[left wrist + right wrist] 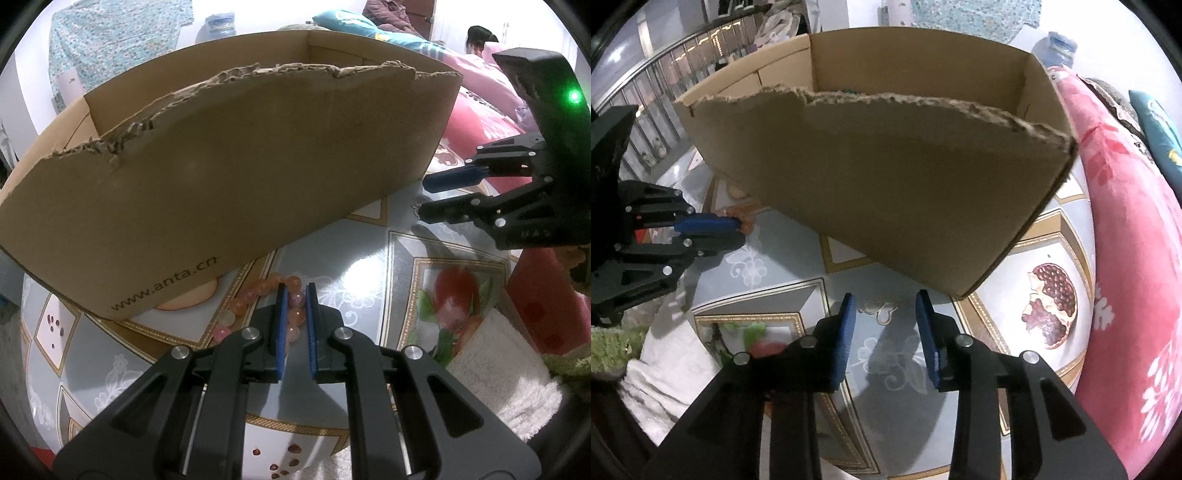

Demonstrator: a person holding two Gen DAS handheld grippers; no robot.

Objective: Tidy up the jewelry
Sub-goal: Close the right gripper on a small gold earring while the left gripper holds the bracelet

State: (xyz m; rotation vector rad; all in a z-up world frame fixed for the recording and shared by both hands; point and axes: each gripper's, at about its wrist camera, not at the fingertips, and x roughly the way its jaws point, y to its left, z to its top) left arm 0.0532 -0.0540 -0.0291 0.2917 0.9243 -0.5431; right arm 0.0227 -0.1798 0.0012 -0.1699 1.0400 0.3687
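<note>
Left claw [295, 295] clamps bead bracelet [258, 295] on surface [369, 266], just in front of cardboard box [240, 166]. Right claw [884, 306] half-open, empty, over small metal piece [881, 310]. Risk: beads roll, grip slips; torn box wall may snag.

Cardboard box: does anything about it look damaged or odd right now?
Yes. The cardboard box has a ragged near top edge, apparently torn rather than cut. It stands upright on the table.

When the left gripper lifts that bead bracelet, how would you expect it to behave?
The bead bracelet will probably hang limp, being separate round beads on a string. Glossy beads may slip between the left gripper pads. Set down, it should stay put.
</note>
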